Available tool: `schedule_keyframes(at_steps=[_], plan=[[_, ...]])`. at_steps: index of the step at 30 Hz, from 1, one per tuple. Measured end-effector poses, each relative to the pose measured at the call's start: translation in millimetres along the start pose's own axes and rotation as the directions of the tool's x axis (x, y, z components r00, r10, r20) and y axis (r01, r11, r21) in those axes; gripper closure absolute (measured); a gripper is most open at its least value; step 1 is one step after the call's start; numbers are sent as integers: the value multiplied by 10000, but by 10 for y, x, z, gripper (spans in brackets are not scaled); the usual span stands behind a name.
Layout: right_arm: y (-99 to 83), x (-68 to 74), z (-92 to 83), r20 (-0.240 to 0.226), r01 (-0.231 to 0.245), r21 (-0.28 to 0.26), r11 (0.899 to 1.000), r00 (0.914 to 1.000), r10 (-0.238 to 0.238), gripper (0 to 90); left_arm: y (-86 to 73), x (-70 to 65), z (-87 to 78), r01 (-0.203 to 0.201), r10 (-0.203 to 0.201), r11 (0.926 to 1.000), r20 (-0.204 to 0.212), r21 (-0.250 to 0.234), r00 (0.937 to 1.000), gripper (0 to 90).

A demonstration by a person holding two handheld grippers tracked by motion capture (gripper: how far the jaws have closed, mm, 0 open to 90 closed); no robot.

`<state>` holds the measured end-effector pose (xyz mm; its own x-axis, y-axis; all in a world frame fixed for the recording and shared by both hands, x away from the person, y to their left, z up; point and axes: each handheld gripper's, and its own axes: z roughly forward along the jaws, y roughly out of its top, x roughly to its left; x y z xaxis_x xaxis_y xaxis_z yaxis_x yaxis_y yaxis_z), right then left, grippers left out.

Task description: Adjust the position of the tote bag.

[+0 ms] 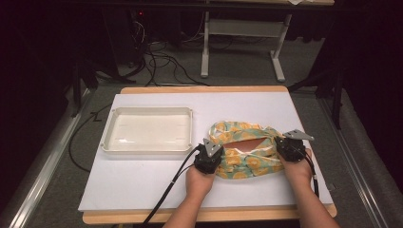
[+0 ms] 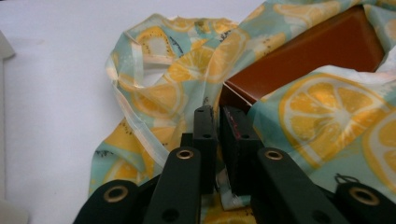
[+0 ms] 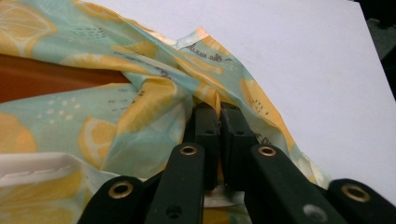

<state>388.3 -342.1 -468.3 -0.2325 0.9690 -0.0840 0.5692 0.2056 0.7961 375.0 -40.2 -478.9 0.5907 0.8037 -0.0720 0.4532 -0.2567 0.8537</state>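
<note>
work in hand: getting the brown box (image 1: pixel 251 144) out of, or into, the lemon-print bag (image 1: pixel 240 161); I can't tell which way it goes

bag: lies on the white table (image 1: pixel 157 185) at about 4 o'clock from the table's middle, crumpled, mouth gaping upward

box: inside the bag, one long brown face and a corner showing through the mouth; rest covered by fabric

left gripper (image 1: pixel 210 153): at the bag's 9 o'clock edge; jaws nearly together, a thin fold of the bag's rim pinched between the pads (image 2: pixel 205 122), seen in the left gripper view

right gripper (image 1: pixel 286 145): at the bag's 3 o'clock edge; jaws closed tight on a gathered fold of bag fabric (image 3: pixel 205 95)

tray (image 1: pixel 148 130): white, sits at 9 o'clock from the bag, well apart from it, nothing in it

done, my read: both sides of the bag's mouth are gripped, mouth is spread enough to show the box

left, my read: box is not free of the bag and not fully covered either; tray untouched; bulk of the job is ahead

risk: thin slippery fabric, either pinch could slide off when the sides get pulled

count grippers: 2, one per hand

count bags: 1

count boxes: 1

count trays: 1

count handles: one loop (image 2: pixel 140 70) seen at the far side of the bag in the left gripper view; any second one I can't make out
</note>
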Motion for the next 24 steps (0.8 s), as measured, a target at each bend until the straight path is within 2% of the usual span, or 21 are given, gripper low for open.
schedule_keyframes(at_steps=[3, 6, 8, 10, 11, 12, 16, 19, 21, 24], plan=[[-22, -4, 6, -29, -104, -85, 9999, 9999, 104, 875, -1, -11, 7, 25, -26, 9993, 15, 362, 10000, 847], [7, -11, -24, 143, -289, -41, 9996, 9995, 290, 800, -15, -40, -16, -141, 143, 9988, -45, 473, 9999, 844], [41, -44, -81, 29, -549, -268, 9981, 9985, 550, 776, -14, -31, -41, -108, 105, 9984, 45, 556, 9999, 815], [84, -58, -148, -58, -641, -549, 9964, 9979, 639, 741, -8, -21, -68, -37, 23, 9983, 241, 589, 9997, 734], [108, -51, -179, -86, -718, -667, 9952, 9974, 714, 738, -3, -10, -104, -113, 100, 9988, 263, 480, 9996, 692], [136, -39, -213, -171, -639, -836, 9944, 9979, 627, 723, -5, -9, -138, -31, 16, 9995, 466, 313, 9989, 617], [194, 31, -257, -384, -487, -932, 9945, 9982, 452, 702, -9, -32, -245, -469, 479, 9988, 891, -136, 9949, 466], [219, 81, -229, -353, -219, -868, 9960, 9992, 189, 701, -19, -39, -233, -402, 411, 9991, 1065, -103, 9935, 444], [217, 81, -210, -290, -366, -812, 9960, 9990, 344, 696, -32, -31, -204, -393, 388, 9992, 1024, 31, 9940, 442], [194, 19, -187, -208, -763, -807, 9938, 9970, 749, 691, -82, -29, -129, -673, 617, 9962, 964, 560, 9934, 452]])
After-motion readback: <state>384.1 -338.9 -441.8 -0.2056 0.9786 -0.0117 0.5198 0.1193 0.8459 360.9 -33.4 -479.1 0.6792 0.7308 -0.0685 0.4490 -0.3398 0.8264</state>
